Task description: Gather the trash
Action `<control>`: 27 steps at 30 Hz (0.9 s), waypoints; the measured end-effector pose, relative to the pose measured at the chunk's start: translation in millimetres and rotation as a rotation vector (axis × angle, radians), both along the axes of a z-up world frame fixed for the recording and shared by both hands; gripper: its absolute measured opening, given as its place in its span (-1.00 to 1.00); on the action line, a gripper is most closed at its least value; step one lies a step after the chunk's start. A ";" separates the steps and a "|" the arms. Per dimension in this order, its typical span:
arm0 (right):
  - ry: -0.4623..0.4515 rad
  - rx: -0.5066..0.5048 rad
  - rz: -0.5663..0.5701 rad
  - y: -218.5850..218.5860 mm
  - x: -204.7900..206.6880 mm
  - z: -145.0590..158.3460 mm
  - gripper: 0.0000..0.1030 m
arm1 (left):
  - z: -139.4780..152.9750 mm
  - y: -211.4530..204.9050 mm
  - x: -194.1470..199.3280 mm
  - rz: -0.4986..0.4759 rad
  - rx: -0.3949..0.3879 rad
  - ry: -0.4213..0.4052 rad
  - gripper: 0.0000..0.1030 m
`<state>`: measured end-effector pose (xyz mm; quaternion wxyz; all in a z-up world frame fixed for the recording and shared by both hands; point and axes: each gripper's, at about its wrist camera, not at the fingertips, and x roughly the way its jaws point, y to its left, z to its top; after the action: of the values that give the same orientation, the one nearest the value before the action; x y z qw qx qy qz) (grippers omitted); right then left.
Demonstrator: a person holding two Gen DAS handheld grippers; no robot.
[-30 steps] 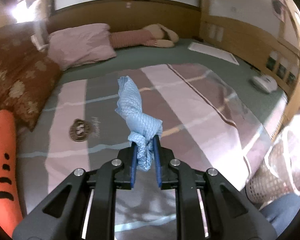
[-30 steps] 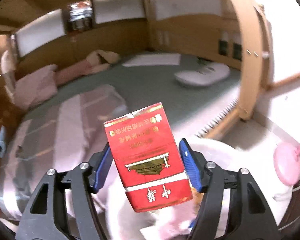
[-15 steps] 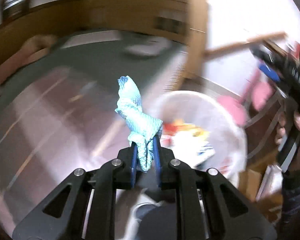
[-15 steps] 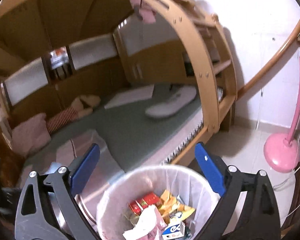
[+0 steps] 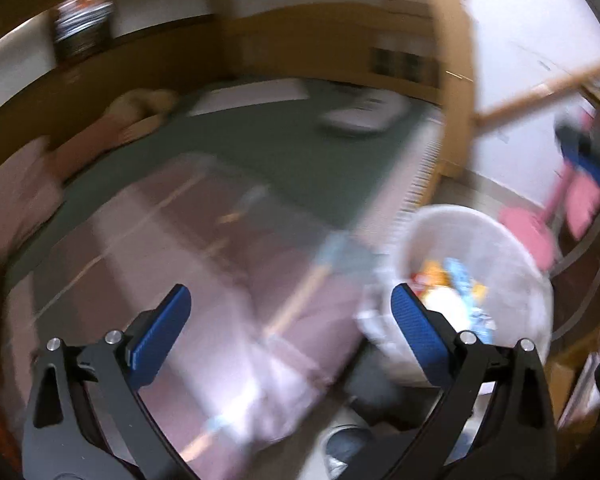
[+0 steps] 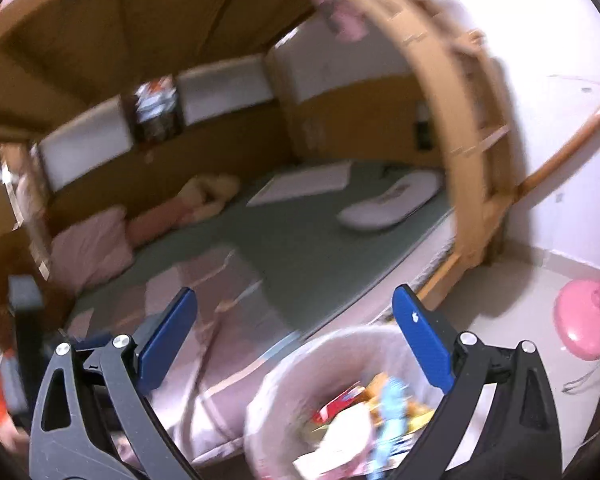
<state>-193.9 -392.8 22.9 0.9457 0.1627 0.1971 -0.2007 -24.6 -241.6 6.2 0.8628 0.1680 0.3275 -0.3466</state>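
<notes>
Bedroom, wooden bunk frame; bed (image 6: pixel 300 248) with striped blanket beside white lined bin (image 6: pixel 284 392), the landmark. Both grippers released and empty: left gripper (image 5: pixel 290 332) just left of bin, right gripper (image 6: pixel 296 336) above its rim; trash, blue cloth (image 6: pixel 392 412) included, lies inside. Drop step looks done; next calls for swinging back over the bed for more, minding the pink fan base (image 6: pixel 584 320) right of bin.

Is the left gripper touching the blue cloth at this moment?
Apart. In the left wrist view the left gripper is wide open with nothing between its fingers. In the right wrist view the blue cloth lies among the trash inside the bin.
</notes>
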 end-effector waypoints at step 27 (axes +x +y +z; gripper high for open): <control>0.230 -0.160 0.603 299.7 282.4 -51.5 0.93 | -33.0 319.1 128.3 0.804 -0.097 0.047 0.94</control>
<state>88.5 -93.1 -28.6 0.9438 -0.0013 0.3257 0.0562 103.7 77.5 -26.8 0.9288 -0.0223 0.3700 -0.0001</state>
